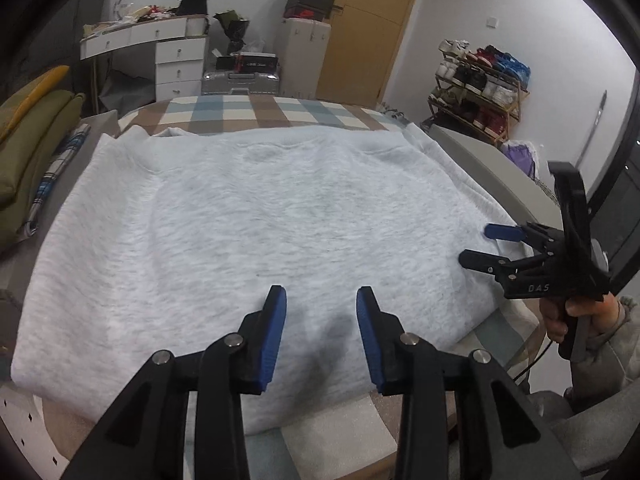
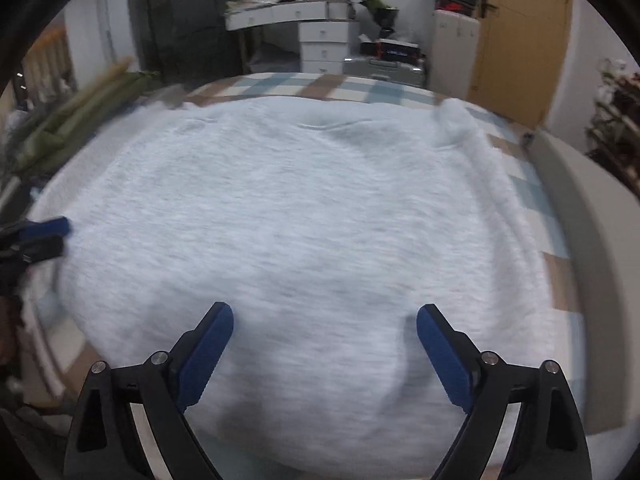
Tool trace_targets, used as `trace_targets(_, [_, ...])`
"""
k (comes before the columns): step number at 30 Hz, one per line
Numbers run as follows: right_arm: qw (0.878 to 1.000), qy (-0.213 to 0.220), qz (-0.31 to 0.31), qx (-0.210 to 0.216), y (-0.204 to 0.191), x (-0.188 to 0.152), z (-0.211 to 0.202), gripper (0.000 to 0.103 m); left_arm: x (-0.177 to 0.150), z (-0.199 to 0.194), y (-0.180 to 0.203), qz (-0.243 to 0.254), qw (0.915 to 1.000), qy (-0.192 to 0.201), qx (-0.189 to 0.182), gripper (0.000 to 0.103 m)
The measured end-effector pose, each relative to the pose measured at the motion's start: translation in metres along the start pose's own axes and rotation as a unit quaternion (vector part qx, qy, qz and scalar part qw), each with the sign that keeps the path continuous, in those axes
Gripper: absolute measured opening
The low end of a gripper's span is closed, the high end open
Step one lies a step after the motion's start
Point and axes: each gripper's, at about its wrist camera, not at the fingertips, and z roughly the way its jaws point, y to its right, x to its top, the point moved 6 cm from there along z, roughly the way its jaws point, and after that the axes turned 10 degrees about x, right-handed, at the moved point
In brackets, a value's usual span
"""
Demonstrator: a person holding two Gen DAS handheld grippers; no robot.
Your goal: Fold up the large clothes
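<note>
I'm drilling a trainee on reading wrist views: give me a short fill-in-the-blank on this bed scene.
1. The light grey fleece sweatshirt lies spread on a ____ bedcover.
2. Both grippers' fingers carry ____ pads.
3. The left gripper and the right gripper both hold ____.
4. Behind the bed stands a white ____ unit.

Missing: checked; blue; nothing; drawer

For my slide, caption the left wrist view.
Left gripper open above a pale grey garment spread on a checked bed, right gripper alongside.
</note>
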Motion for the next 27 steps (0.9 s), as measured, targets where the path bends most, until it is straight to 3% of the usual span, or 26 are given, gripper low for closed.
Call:
trace_targets(2, [0.999, -0.004, 0.031, -0.031, 0.024, 0.000, -0.005, 0.093, 0.011, -0.004, -0.011, -0.027, 0.9995, 0.013, 0.011, 0.031])
trace_targets(4, [0.997, 0.007, 0.069, -0.016, 0.036, 0.007, -0.010, 0.093, 0.025, 0.002, -0.018, -0.048, 0.9985, 0.025, 0.010, 0.031])
trace_targets(8, [0.999, 0.025, 0.045, -0.017, 0.014, 0.032, -0.011, 0.093, 0.055, 0.032, -0.021, -0.063, 0.9965, 0.017, 0.053, 0.031])
trace_targets(11, [0.999, 0.037, 0.038, 0.008, -0.009, 0.060, -0.002, 0.094, 0.079, 0.049, -0.006, -0.041, 0.9984, 0.024, 0.031, 0.031])
trace_targets(17, [0.997, 0.039, 0.060, 0.039, -0.029, 0.130, 0.052, 0.094, 0.111, 0.105, 0.002, 0.000, 0.9993, 0.006, 0.038, 0.031])
trace_targets(19, [0.997, 0.025, 0.058, 0.043, -0.034, 0.142, 0.076, 0.094, 0.106, 0.126, -0.009, 0.004, 0.9977, -0.030, 0.061, 0.031])
trace_targets(21, [0.998, -0.013, 0.048, 0.039, -0.036, 0.141, 0.110, 0.094, 0.094, 0.149, -0.022, -0.016, 0.9954, -0.080, 0.050, 0.030])
trace_targets(23, [0.999, -0.023, 0.040, 0.024, -0.026, 0.129, 0.122, 0.095, 0.091, 0.145, -0.030, -0.031, 0.9958, -0.079, 0.032, 0.030])
trace_targets(27, [0.998, -0.013, 0.051, -0.021, 0.015, 0.116, 0.102, 0.095, 0.077, 0.125, -0.034, -0.014, 0.9966, -0.061, 0.054, 0.029])
